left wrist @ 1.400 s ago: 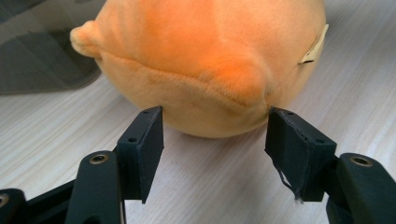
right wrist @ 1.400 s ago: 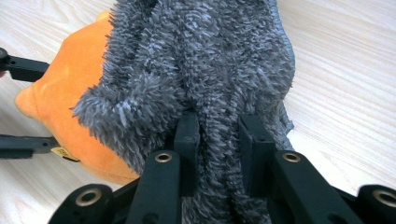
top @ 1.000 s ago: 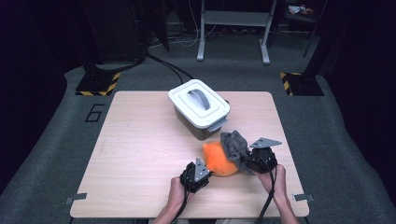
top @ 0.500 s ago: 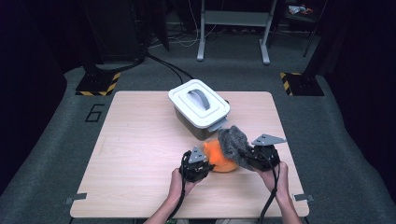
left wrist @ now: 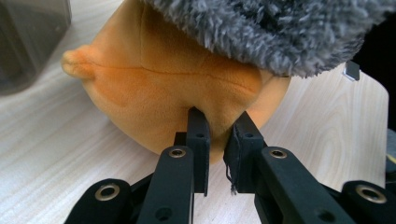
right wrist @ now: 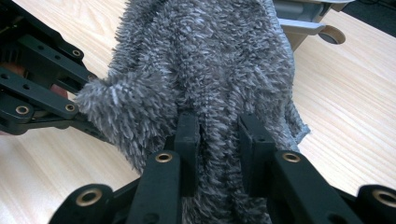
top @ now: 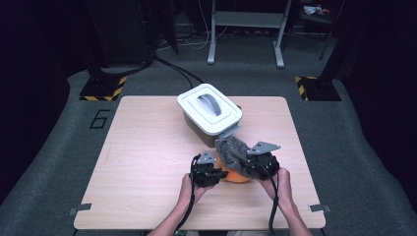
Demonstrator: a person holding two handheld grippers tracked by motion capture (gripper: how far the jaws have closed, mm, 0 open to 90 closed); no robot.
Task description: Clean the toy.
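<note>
Left claw: your left claw [left wrist: 217,140] is pinching a fold of the orange plush toy [left wrist: 177,93], right at its tips.
Right claw: your right claw [right wrist: 219,140] is pressed tight on the fuzzy grey cover [right wrist: 210,60], with the fur squeezed between its tips.
Where the toy is: just in front of both claws [top: 209,169] [top: 258,164], between them, low over the table.
Which way: the grey cover [top: 233,150] sits on top of the toy [top: 236,176], nearer your right claw.
Next pull: it looks like the two claws must pull apart, sideways.
Table: light wood table [top: 147,147], smooth and flat.
Room: a white box with a lid [top: 209,110] stands just past the claws; dark floor all around.
</note>
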